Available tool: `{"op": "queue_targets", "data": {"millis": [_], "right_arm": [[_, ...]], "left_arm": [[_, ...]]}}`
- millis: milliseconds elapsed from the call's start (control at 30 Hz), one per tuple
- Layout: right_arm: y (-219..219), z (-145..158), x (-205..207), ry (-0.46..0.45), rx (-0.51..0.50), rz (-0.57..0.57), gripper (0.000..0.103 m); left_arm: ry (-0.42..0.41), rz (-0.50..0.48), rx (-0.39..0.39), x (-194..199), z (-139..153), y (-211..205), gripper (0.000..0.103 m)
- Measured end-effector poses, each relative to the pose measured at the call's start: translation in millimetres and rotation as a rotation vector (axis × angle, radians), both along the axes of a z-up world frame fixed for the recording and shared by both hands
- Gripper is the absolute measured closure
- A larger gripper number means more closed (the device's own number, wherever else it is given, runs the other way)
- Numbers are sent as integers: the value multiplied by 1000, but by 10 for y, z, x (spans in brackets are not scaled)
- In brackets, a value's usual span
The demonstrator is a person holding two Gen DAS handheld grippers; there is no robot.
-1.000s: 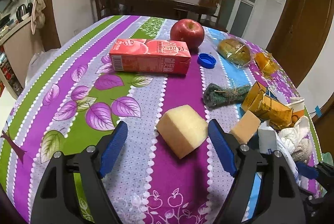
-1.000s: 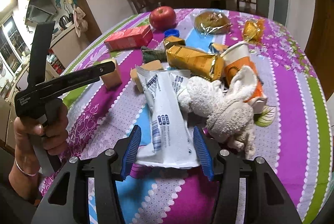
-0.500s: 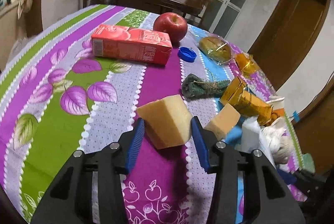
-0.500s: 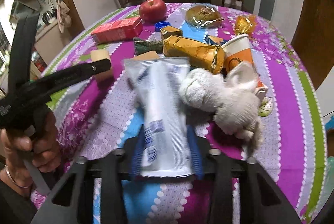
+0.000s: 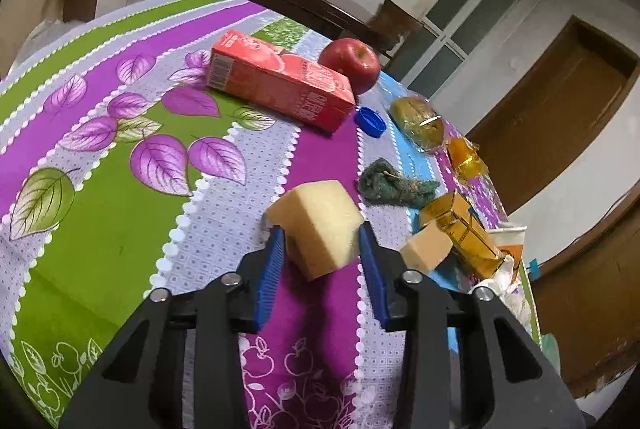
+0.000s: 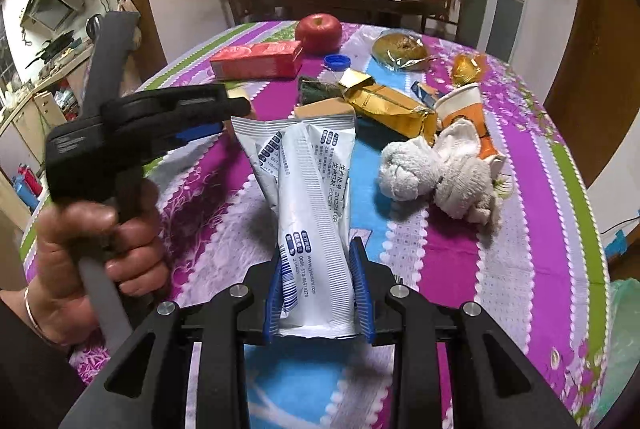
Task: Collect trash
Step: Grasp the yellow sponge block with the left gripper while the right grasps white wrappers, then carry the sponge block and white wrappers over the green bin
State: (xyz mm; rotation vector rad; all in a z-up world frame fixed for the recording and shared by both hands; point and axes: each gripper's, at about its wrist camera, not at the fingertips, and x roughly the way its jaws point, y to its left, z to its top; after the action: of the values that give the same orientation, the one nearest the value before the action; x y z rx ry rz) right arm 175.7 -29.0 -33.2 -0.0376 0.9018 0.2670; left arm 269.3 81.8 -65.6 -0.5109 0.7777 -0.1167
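Yellow sponge block (image 5: 320, 225), free between wide jaws a second before, sat between the blue pads of the left hand-held gripper (image 5: 322, 249), whose jaws were closing onto it above the worktop (image 5: 100, 229); one item was judged secured. The red carton (image 5: 280, 85) bore print too small to read.

In the right wrist view, the right hand-held gripper (image 6: 318, 289), jaws closing, had clamped and raised the white wrapper (image 6: 308, 205); its small Chinese text, barcode and date code were only partly legible.
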Motion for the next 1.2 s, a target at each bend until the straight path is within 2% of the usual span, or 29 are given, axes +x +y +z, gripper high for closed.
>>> {"op": "queue_targets", "data": {"millis": [233,367,433,567,667,767,900,967,1200], "right_arm": [[-187,57,-213,-29,48,-68,71],[-269,130,-300,-58,70,-67,71],[-316,171,-355,-75,82,-57,71],[-422,237,-454,-99,101,-43,71],[-550,296,-518,-119,120,-45,71],[-704,354,-580,-143,138,-57,71],[-946,427,-695,-173,155,-95,71],[-1113,455,-748,-183,164,-130,71],[-1772,577,-944,-226,175,-276,71]], "left_arm": [[1,-11,-7,33,-15,21,74],[5,-13,3,28,1,17,76],[-2,-7,40,7,38,-7,77],[-71,23,145,-168,235,-74,77],[-68,-5,153,-297,339,-166,77],[-86,-50,160,-408,488,-350,77],[-146,-124,214,-538,708,-734,77],[-176,-172,251,-586,792,-994,77],[-234,-331,299,-674,940,-1744,77]]}}
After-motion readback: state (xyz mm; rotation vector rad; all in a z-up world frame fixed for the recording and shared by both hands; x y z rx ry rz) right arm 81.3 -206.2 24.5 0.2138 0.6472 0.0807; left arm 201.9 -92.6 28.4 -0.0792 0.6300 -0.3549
